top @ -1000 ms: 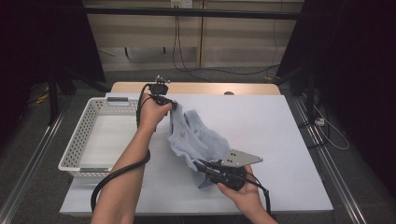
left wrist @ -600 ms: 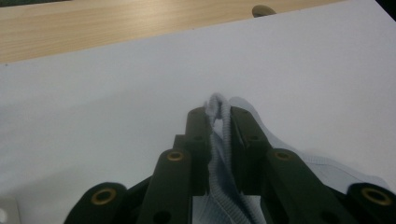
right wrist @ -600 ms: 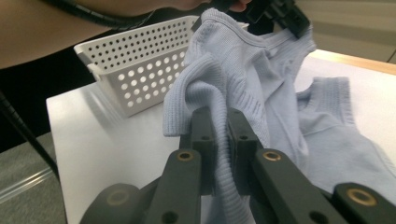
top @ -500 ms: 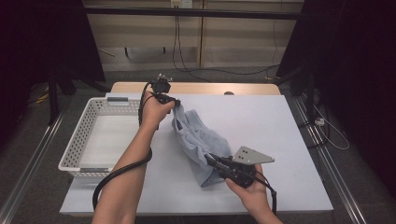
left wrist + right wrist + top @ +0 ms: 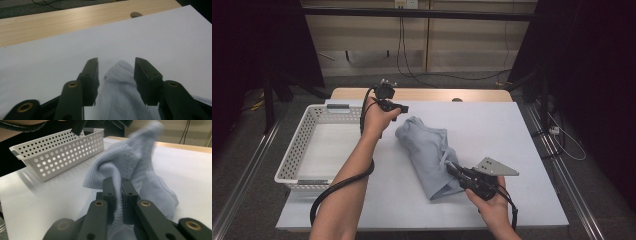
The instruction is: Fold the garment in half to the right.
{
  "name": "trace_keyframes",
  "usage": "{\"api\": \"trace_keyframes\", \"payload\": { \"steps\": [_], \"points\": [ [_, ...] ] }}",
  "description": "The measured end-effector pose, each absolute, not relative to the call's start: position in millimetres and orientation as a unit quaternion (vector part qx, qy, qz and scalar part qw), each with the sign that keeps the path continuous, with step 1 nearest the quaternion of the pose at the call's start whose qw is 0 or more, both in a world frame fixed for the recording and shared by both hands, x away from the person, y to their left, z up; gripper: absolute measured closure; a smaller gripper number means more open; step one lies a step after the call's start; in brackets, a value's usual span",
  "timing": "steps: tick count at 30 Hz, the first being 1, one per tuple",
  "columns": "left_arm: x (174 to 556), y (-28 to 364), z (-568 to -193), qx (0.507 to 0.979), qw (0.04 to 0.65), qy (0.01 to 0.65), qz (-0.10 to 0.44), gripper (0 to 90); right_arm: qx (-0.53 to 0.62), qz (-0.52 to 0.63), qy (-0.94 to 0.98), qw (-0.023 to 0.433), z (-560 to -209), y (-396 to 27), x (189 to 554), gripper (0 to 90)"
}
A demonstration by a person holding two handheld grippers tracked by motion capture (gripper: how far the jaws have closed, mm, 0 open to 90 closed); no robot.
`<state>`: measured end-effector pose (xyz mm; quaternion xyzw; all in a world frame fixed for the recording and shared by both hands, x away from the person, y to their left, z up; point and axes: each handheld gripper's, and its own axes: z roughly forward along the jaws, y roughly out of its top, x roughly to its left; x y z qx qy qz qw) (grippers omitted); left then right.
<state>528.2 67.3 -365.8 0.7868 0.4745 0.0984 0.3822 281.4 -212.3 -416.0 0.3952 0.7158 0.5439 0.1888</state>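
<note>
A light blue knitted garment [image 5: 427, 150] lies in a long bundle on the white table cover [image 5: 502, 125]. My left gripper [image 5: 404, 107] hovers at its far end. Its jaws have just been opening and stand apart in the left gripper view [image 5: 116, 62]; a fold of the garment [image 5: 120, 97] lies between them, touching neither pad. My right gripper [image 5: 448, 166] is at the garment's near end. In the right gripper view [image 5: 118, 181] its jaws are shut on the ribbed hem [image 5: 117, 170].
A white perforated basket [image 5: 307, 135], with nothing in it, stands left of the garment, also close by in the right gripper view [image 5: 62, 152]. A strip of bare wooden tabletop [image 5: 427, 94] runs along the far edge. Dark floor and rails surround the table.
The left jaws have opened and let go of the garment's far end, which has sunk onto the table. The right gripper has drawn the near end to the right, stretching the garment out.
</note>
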Motion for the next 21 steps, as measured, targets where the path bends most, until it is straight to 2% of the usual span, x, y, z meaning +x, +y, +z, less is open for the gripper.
{"api": "trace_keyframes", "payload": {
  "steps": [10,21],
  "points": [
    [525.0,63.0,-372.6,0.79,0.383,0.47,0.09,40.3,0.412,0.524,0.719,0.195,-425.4,-222.7,279.9,84.7],
    [519.3,64.5,-371.9,0.796,0.382,0.459,0.092,37.3,0.413,0.505,0.732,0.197,-432.9,-219.6,279.6,84.6]
  ]
}}
